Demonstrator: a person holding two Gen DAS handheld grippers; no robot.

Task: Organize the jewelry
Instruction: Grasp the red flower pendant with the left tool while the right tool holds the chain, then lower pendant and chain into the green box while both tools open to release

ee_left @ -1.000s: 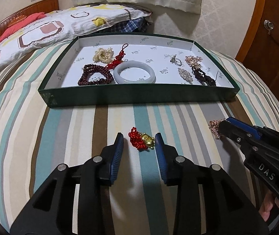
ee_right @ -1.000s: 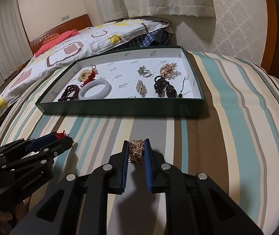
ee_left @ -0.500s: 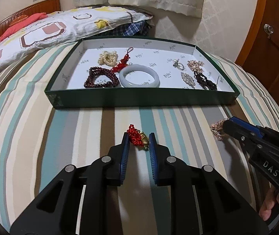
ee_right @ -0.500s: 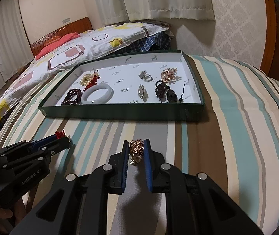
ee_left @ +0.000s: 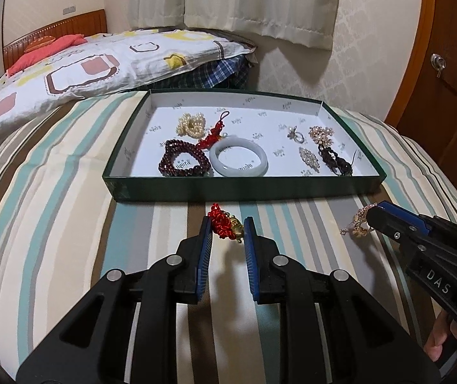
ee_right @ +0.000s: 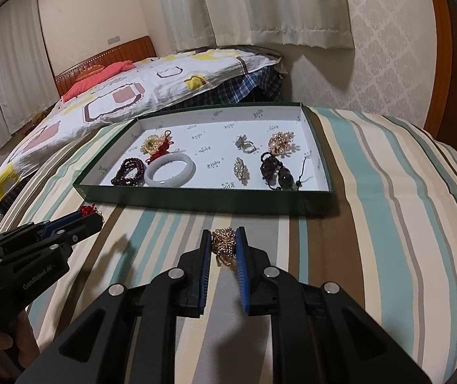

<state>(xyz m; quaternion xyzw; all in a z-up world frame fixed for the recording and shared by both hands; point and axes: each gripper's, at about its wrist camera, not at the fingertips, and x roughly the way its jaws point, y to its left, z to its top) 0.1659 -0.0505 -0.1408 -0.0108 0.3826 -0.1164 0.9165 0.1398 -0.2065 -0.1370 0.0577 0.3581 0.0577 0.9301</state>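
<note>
My left gripper (ee_left: 227, 228) is shut on a red knotted charm with a gold bead (ee_left: 225, 224) and holds it above the striped cloth, in front of the green tray (ee_left: 228, 188). My right gripper (ee_right: 224, 244) is shut on a gold bead chain (ee_right: 224, 243), also lifted before the tray (ee_right: 196, 196). The chain (ee_left: 358, 224) shows at the right gripper's tip in the left wrist view. The tray holds a white jade bangle (ee_left: 239, 160), a dark red bead bracelet (ee_left: 183, 158), a pearl cluster (ee_left: 191, 124), a ring (ee_left: 295, 134), brooches and a dark bead piece.
The tray lies on a rounded surface covered in striped cloth (ee_left: 52, 208). A bed with a patterned quilt (ee_left: 84, 64) is behind on the left. A wall with curtains and a wooden door (ee_left: 452, 80) stand behind and to the right.
My left gripper closed on the red charm and lifted it. Both grippers rose and moved toward the tray, each carrying its piece.
</note>
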